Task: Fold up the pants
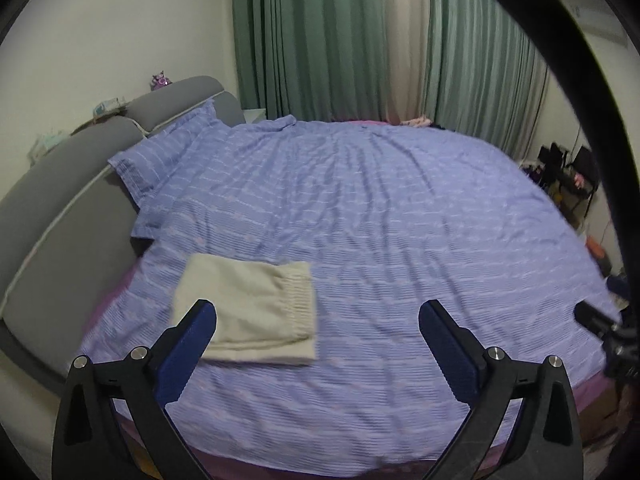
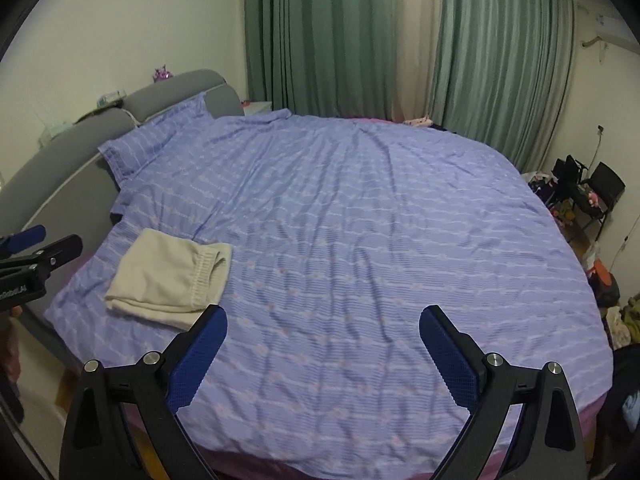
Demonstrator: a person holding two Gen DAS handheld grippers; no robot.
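Low in both frames, the folded cream pants (image 1: pixel 248 308) lie on the blue-striped bed (image 1: pixel 380 220), left of centre, near the grey headboard (image 1: pixel 60 208). Both the left gripper (image 1: pixel 318 322) and right gripper (image 2: pixel 323 328) have wide, empty jaws. Only the right wrist view shows the left gripper from outside, at its left edge; only the left view shows a black ring arcing down its right side.

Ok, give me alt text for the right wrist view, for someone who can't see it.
Cream pants, folded into a compact rectangle, lie on a lavender striped bedspread near the bed's left edge. The right tool hangs open and empty above the bed in the foreground, with the left tool at the far left edge. Green curtains hang behind.
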